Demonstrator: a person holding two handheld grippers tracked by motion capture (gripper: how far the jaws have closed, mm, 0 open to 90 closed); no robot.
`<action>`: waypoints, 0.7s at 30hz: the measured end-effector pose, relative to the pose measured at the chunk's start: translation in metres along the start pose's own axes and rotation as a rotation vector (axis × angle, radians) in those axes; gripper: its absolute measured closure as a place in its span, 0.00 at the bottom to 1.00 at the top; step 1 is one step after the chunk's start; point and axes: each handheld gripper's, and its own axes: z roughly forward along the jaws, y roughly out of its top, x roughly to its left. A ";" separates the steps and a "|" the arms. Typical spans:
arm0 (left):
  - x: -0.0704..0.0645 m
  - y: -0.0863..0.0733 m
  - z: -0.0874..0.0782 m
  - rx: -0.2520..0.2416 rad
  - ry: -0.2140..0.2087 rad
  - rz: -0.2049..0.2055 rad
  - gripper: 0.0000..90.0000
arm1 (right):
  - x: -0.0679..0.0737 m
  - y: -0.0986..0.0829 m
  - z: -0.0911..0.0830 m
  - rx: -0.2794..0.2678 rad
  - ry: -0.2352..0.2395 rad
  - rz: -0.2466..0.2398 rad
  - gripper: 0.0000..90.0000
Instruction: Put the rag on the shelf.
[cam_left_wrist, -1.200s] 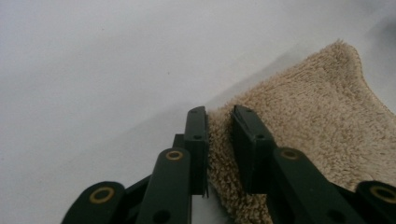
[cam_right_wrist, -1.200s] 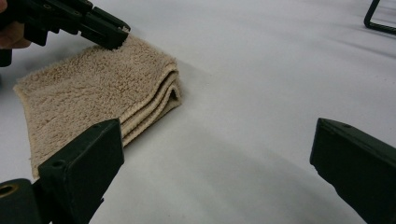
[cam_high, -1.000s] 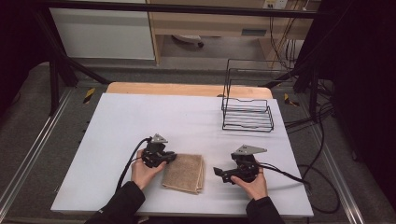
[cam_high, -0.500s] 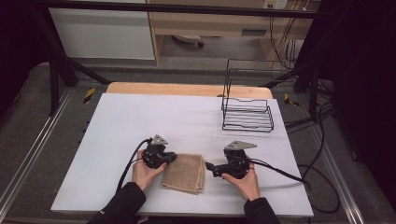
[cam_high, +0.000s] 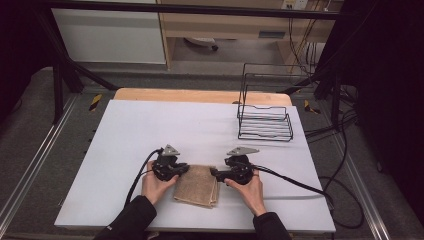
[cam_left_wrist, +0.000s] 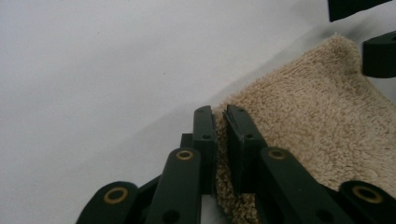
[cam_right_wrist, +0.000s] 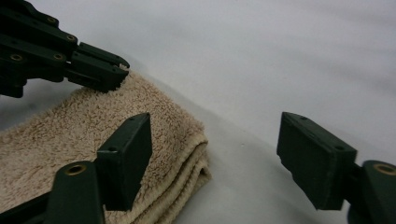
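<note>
Beige folded towel (cam_high: 196, 185) lies low in the middle of the frame on the white table (cam_high: 150, 125). At its left edge the left gripper (cam_left_wrist: 220, 122) pinches a corner of the terry. The right gripper (cam_right_wrist: 215, 158) sits at its right edge, jaws spread wide. A wire rack (cam_high: 265, 120) stands at upper right.

So there's a black wire rack (cam_high: 265, 117) sitting on the far right part of the white table (cam_high: 150, 130), standing upright with a tall back frame. A wooden board edge (cam_high: 200, 95) peeks out along the table's far side. Past that, a pale cabinet (cam_high: 110, 35), and cables (cam_high: 345, 150) trail on the grey floor (cam_high: 30, 150) at right.
</note>
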 end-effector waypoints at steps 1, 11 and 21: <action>0.000 0.000 0.000 0.000 0.000 0.000 0.91 | 0.001 0.000 0.002 0.003 0.000 -0.001 0.35; 0.000 0.000 0.000 0.001 0.002 0.008 0.91 | 0.002 -0.005 0.010 0.039 0.023 0.025 0.58; 0.000 0.000 0.000 0.000 -0.001 0.011 0.91 | 0.004 -0.006 0.011 0.053 0.068 0.063 0.79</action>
